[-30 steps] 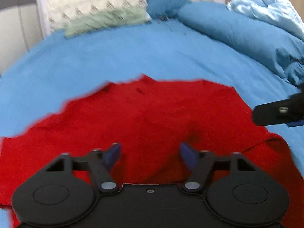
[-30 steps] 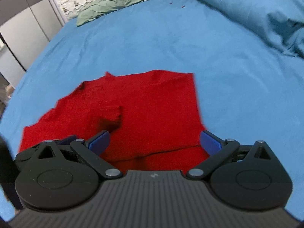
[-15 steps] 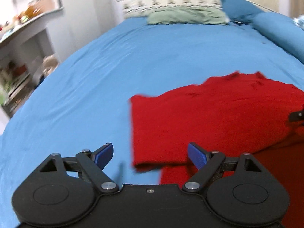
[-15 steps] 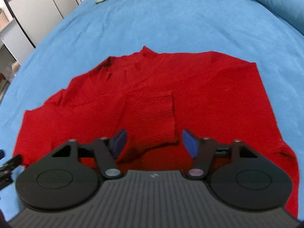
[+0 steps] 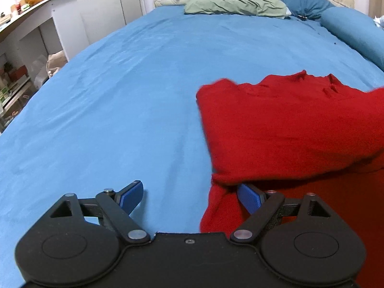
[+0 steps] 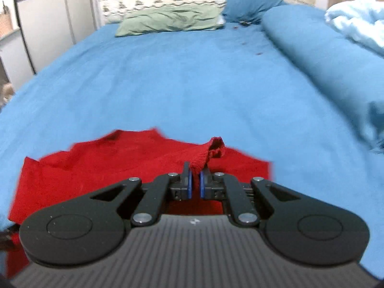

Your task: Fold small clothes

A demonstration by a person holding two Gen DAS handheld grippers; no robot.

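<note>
Blue bedsheet (image 5: 120, 110) covers the whole bed, and the red knit sweater (image 5: 288, 124) lies on its near part, already partly doubled over on itself.

In the right wrist view a ribbed cuff (image 6: 208, 154) of the sweater sticks up from between the blue pads of the right gripper (image 6: 195, 184); the jaws stand nearly together, pinched on that cuff, with the rest of the garment spread below and to the left of it.

The left gripper (image 5: 192, 196) is spread wide and holds nothing. Its right pad (image 5: 249, 198) sits tucked just under the sweater's near left corner, while the other pad (image 5: 132, 195) is over bare sheet. From this gripper the sweater lies ahead and to the right, its left edge running away toward the head of the bed.

The relation that matters, I judge, is that the held sleeve belongs across the sweater body, toward the left gripper's side, so the right gripper is the one placed to carry it; the left is nearest the corner and could pin or take that edge.

Beyond the sweater, at the head of the bed, lie a green pillow (image 6: 168, 20) and a dark blue pillow (image 6: 247, 0), with a rolled blue duvet (image 6: 324, 55) along the right side. A white cabinet (image 5: 96, 12) stands left of the bed.
</note>
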